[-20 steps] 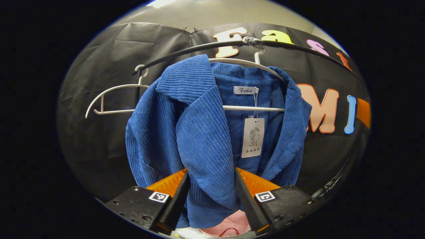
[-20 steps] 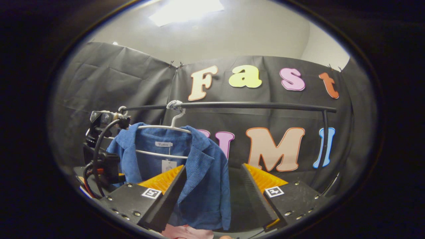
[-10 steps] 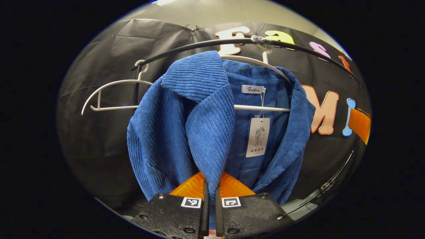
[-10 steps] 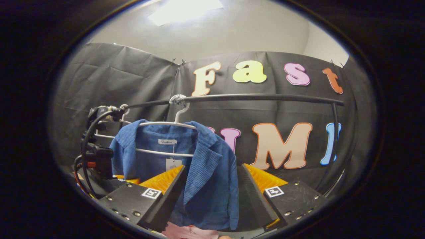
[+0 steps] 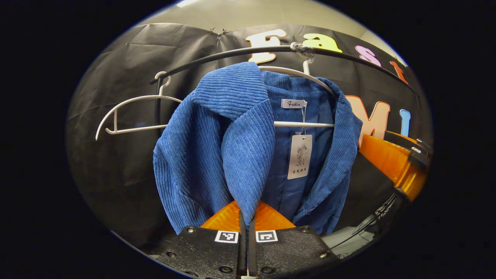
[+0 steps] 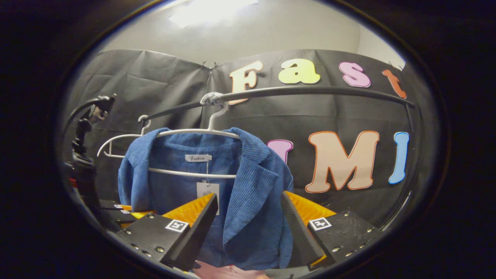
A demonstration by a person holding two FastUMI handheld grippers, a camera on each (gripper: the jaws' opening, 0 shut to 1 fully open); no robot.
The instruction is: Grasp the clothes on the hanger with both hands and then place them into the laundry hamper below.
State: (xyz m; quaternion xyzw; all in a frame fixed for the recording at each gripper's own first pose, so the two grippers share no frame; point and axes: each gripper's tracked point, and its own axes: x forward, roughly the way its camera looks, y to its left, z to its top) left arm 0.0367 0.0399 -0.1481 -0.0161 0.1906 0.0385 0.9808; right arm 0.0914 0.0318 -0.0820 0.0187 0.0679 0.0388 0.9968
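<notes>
My left gripper [image 5: 245,232] is clamped on the blue jacket's [image 5: 217,147] lapel, fingers together w/ cloth pinched btwn. My right gripper [image 6: 248,228] has fingers apart, straddling the other front edge. Jacket hangs on a white hanger [image 6: 193,132] beyond, under the black rail [image 6: 310,91].

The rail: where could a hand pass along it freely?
Free: the rail between the jacket's hanger and the right post. Crowded: leftward, where the blue jacket, the empty hanger and both grippers cluster.
</notes>
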